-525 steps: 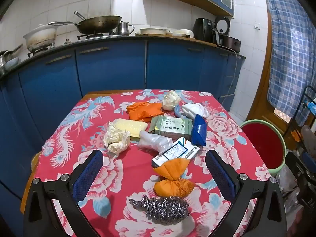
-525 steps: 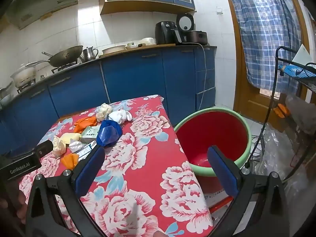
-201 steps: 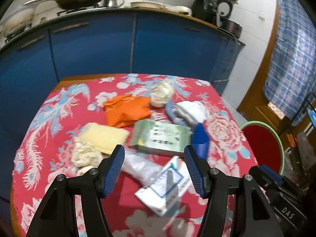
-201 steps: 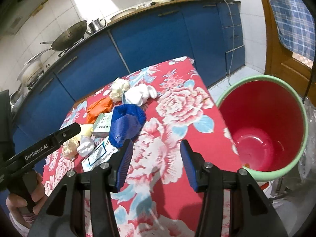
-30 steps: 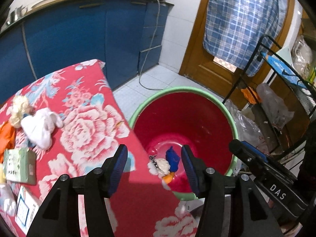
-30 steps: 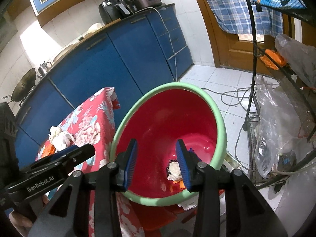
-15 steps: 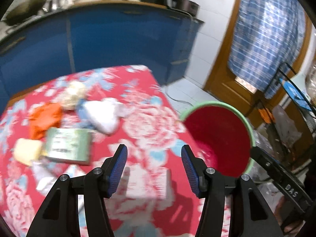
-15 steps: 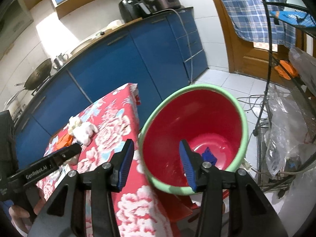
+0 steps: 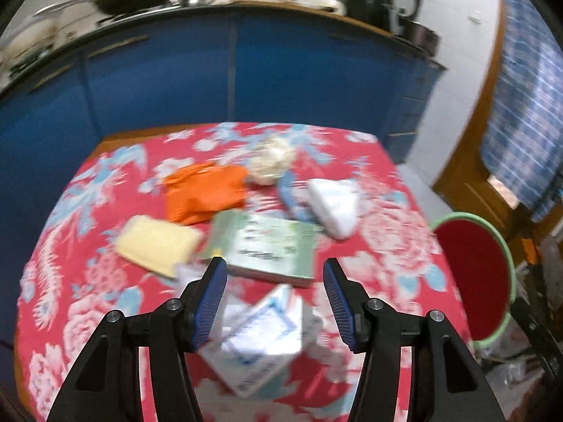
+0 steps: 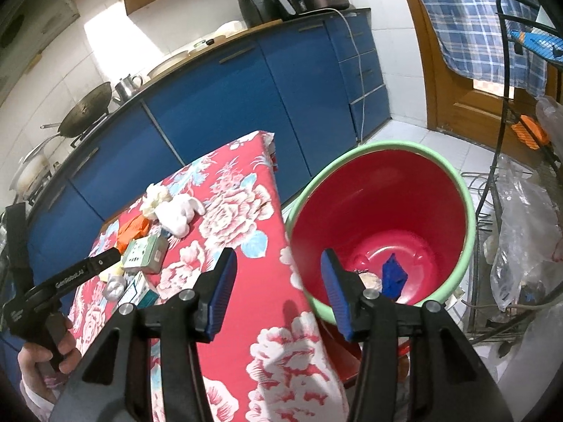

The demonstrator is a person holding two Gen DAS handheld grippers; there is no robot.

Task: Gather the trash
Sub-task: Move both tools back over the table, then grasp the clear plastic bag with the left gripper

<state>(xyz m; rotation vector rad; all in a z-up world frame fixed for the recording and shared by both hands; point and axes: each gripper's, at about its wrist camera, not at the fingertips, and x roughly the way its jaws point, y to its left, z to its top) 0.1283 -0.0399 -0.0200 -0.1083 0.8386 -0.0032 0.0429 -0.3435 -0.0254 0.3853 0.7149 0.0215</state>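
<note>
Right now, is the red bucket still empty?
No. In the right wrist view a blue wrapper and other scraps lie at the bottom of the red bucket.

Empty right hand-held gripper (image 10: 274, 274) above red bucket (image 10: 468, 211)

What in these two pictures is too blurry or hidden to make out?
- Left wrist view: motion blur makes the print on the green packet and the white box unreadable.
- Right wrist view: the right gripper covers part of the trash in the red bucket; only a blue wrapper shows clearly.
</note>
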